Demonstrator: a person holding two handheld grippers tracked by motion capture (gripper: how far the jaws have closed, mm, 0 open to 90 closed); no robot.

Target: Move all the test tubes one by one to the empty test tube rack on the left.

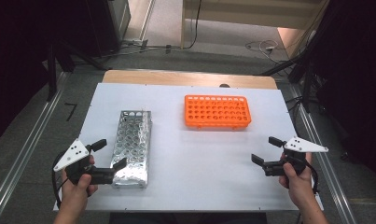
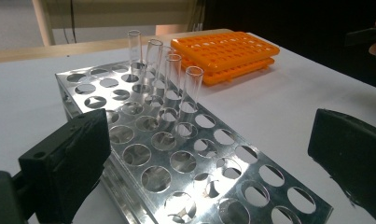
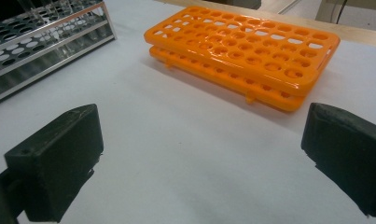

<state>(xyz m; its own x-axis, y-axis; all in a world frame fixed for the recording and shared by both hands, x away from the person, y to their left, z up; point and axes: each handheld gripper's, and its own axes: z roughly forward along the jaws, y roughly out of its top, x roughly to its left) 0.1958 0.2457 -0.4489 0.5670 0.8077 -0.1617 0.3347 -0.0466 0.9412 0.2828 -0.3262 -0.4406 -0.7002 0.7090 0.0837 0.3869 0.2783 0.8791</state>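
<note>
A shiny metal test-tube rack (image 1: 132,147) lies on the left of the white board (image 1: 199,163). In the left gripper view the metal rack (image 2: 176,158) holds several clear glass tubes (image 2: 169,77) standing upright near its far end. An orange plastic rack (image 1: 217,112) sits at the back centre, with all its holes bare. My left gripper (image 1: 109,154) is open beside the metal rack's near end, one finger over its corner. My right gripper (image 1: 266,150) is open at the right, above bare board. The right gripper (image 3: 202,149) faces the orange rack (image 3: 241,51).
The white board rests on a wooden table (image 1: 190,77) with floor and cables (image 1: 262,46) beyond. Metal rails (image 1: 24,154) run along both sides. Open board lies between the two racks and in front of the orange rack (image 2: 225,53).
</note>
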